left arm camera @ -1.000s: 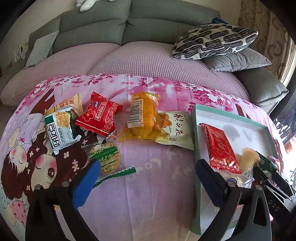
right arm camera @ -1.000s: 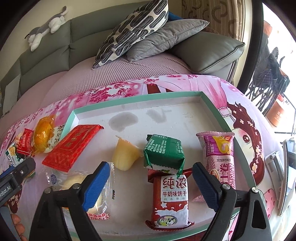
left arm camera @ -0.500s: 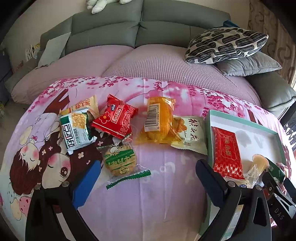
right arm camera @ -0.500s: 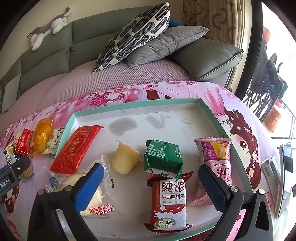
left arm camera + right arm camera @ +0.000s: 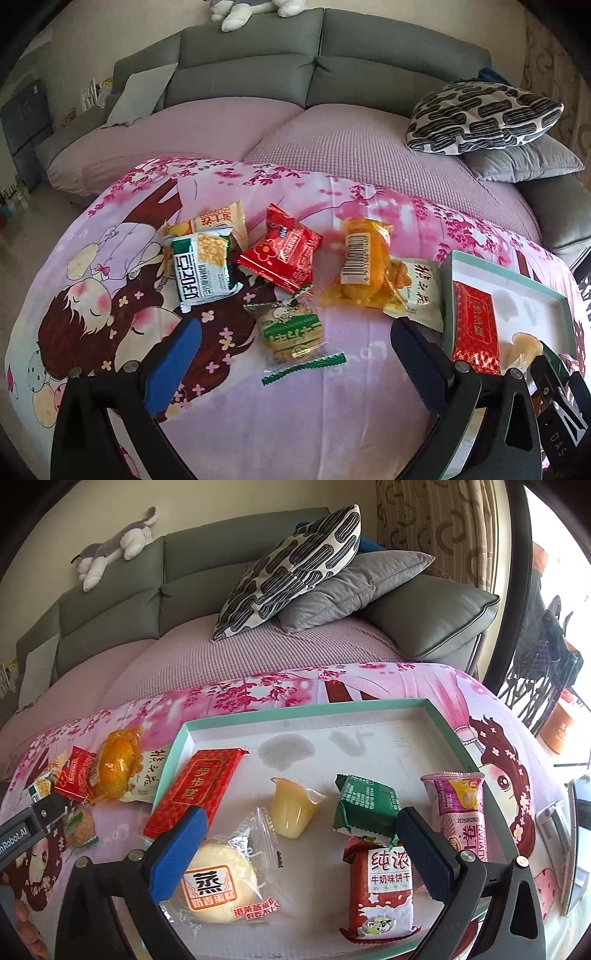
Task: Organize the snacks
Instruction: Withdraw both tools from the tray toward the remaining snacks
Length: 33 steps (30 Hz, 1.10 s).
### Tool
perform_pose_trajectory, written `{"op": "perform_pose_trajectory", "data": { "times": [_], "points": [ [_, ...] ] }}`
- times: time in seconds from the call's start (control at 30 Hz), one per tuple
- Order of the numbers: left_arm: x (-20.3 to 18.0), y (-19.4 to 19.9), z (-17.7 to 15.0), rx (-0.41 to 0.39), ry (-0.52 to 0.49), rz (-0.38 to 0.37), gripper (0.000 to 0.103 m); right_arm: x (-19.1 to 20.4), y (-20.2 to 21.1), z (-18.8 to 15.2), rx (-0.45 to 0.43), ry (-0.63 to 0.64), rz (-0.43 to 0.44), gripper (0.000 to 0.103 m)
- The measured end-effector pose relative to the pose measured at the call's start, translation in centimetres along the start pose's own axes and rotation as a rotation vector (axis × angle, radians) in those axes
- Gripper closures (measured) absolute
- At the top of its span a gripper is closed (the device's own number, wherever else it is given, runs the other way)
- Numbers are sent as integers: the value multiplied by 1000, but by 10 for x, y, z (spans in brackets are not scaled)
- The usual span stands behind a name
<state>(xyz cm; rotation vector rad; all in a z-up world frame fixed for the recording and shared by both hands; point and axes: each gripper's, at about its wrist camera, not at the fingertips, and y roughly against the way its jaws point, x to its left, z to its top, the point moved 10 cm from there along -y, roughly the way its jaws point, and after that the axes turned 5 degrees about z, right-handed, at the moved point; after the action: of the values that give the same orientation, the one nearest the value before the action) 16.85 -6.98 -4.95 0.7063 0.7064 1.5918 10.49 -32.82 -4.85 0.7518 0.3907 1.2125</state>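
Beyond the jaws, a grey sofa [image 5: 314, 74] is standing against a cream wall [image 5: 110, 506], a patterned cushion [image 5: 291, 568] leaning on it, daylight entering at right.

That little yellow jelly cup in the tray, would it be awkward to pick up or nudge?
The jelly cup stands tipped, wide end down, so a nudge would probably topple or roll it. Its smooth, tapered plastic sides look slippery, so it might slide out of a squeeze. It is small and probably light; its peel lid looks crumpled and could tear.

Loose snack packets [image 5: 280, 258] beside tray [image 5: 447, 295]
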Motion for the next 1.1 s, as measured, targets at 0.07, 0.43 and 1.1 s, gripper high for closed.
{"op": "perform_pose_trajectory", "data": {
  "times": [0.07, 0.43, 1.1],
  "points": [
    [10, -2, 2, 0, 3, 22, 1, 1, 3, 2, -14, -16, 3, 0],
    [59, -9, 7, 25, 35, 89, 1, 10, 20, 18, -86, -18, -90, 0],
    [153, -22, 15, 57, 129, 146, 1, 166, 1, -15, -6, 214, 149, 0]
  ]
}}
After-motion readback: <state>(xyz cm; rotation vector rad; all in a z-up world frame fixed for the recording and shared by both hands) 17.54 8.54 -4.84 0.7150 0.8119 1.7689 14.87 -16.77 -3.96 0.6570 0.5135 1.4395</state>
